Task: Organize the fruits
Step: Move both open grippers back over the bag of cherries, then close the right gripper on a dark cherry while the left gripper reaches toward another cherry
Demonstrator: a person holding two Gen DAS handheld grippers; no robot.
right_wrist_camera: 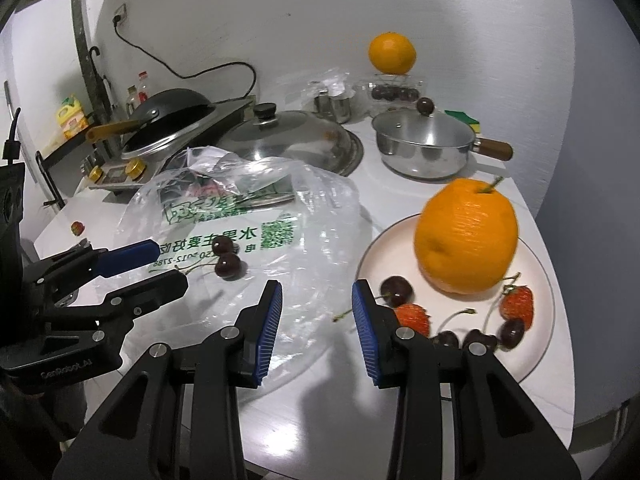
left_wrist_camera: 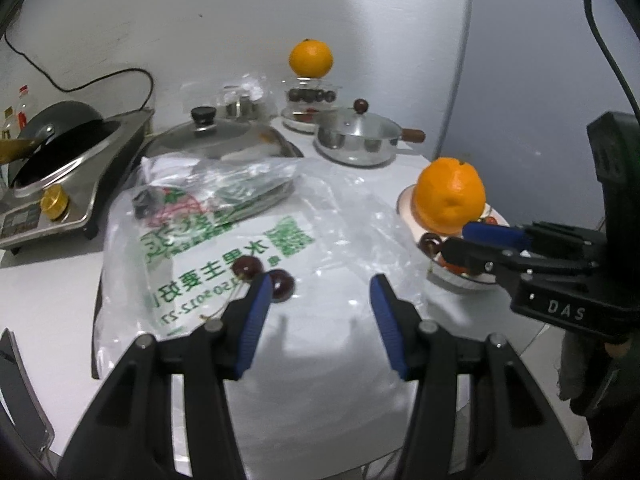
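Observation:
A large orange (right_wrist_camera: 466,236) stands on a white plate (right_wrist_camera: 538,256) at the right, with several dark cherries (right_wrist_camera: 396,290) and two strawberries (right_wrist_camera: 518,306) around it. Two more cherries (left_wrist_camera: 248,268) lie on a clear printed plastic bag (left_wrist_camera: 224,240). My left gripper (left_wrist_camera: 320,284) hovers open just right of them, nothing between its fingers. My right gripper (right_wrist_camera: 317,292) is open too, empty, over the bag's edge just left of the plate. A second orange (left_wrist_camera: 311,58) sits on a clear box of cherries (left_wrist_camera: 310,96) at the back. One strawberry (right_wrist_camera: 77,228) lies alone at the far left.
A steel pot (right_wrist_camera: 424,148) with a wooden handle and a domed glass lid (right_wrist_camera: 288,136) stand behind the bag. An induction cooker (left_wrist_camera: 68,184) with a dark pan is at the left. The counter ends just right of the plate.

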